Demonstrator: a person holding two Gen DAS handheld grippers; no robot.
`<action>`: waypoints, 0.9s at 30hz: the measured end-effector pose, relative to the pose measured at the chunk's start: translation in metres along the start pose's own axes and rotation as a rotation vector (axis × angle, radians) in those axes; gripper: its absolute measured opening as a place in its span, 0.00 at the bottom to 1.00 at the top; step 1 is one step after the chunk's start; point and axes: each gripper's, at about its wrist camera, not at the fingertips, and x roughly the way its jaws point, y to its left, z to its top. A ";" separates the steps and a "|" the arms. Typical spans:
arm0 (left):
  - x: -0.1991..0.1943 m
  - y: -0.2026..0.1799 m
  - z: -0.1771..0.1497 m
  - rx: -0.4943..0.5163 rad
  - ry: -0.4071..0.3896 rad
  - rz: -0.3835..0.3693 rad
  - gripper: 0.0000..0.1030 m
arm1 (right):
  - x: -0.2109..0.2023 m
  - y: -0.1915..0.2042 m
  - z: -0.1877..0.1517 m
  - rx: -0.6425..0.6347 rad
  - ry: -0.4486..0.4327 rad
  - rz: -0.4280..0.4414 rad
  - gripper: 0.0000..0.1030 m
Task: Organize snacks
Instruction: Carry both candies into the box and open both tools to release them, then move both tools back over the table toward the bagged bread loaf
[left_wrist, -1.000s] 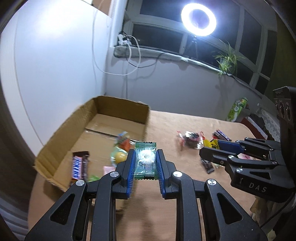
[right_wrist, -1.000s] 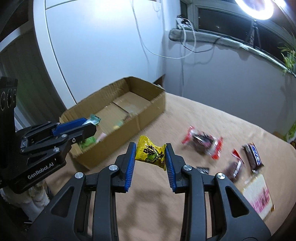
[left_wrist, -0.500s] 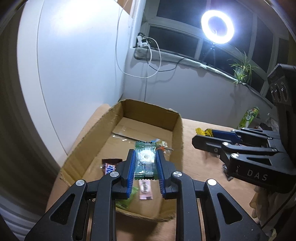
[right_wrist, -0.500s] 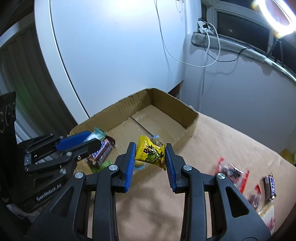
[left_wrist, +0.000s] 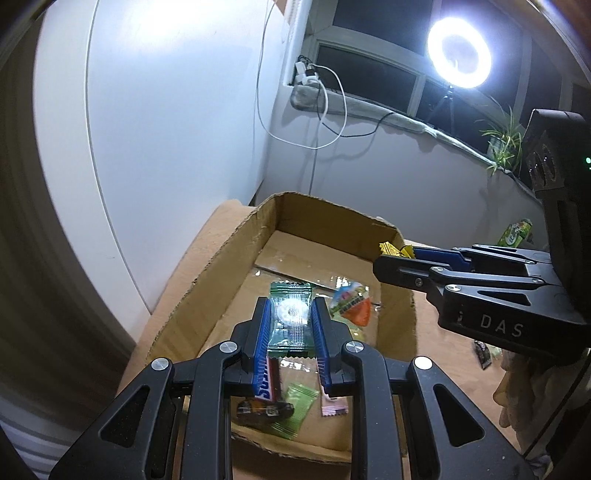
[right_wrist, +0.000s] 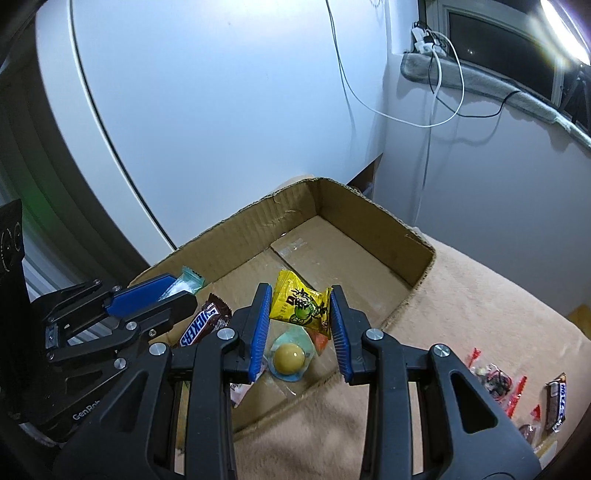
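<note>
Snacks are the whole matter, and two of them are in the air. Nearest in the left wrist view, the left hand-held gripper (left_wrist: 290, 334) is clamped on a green packet (left_wrist: 290, 317) with a clear window, its long axis running away from the camera along the fingers. It hangs over the near half of the cardboard box (left_wrist: 236, 243), so the drop point lies straight below. Under it on the box floor lie a Snickers bar (right_wrist: 201, 326), a pale green packet (left_wrist: 295, 408) and a small pink packet (left_wrist: 334, 408).

In the right wrist view, the right hand-held gripper (right_wrist: 299, 325) is clamped on a yellow packet (right_wrist: 300, 308), held crosswise between the blue pads. It hangs over the box's near right wall, with a clear pack holding a yellow ball (right_wrist: 289, 357) directly beneath, inside the box. Both grippers look placed for release, the left deeper over the box than the right; the right one's packet would likely land close to the wall.

Farther out on the desk (right_wrist: 480, 314), well apart from the box, more snacks wait: a red-edged clear packet (right_wrist: 493, 380) and a second chocolate bar (right_wrist: 557, 406).
</note>
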 end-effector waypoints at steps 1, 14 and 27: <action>0.001 0.001 0.000 -0.004 0.004 0.002 0.20 | 0.002 -0.001 0.001 0.001 0.004 0.003 0.32; 0.005 0.007 0.001 -0.014 0.015 0.021 0.22 | 0.012 -0.004 0.004 0.008 0.006 -0.009 0.63; 0.002 0.009 0.001 -0.029 0.005 0.034 0.48 | 0.000 -0.009 0.005 0.031 -0.025 -0.038 0.81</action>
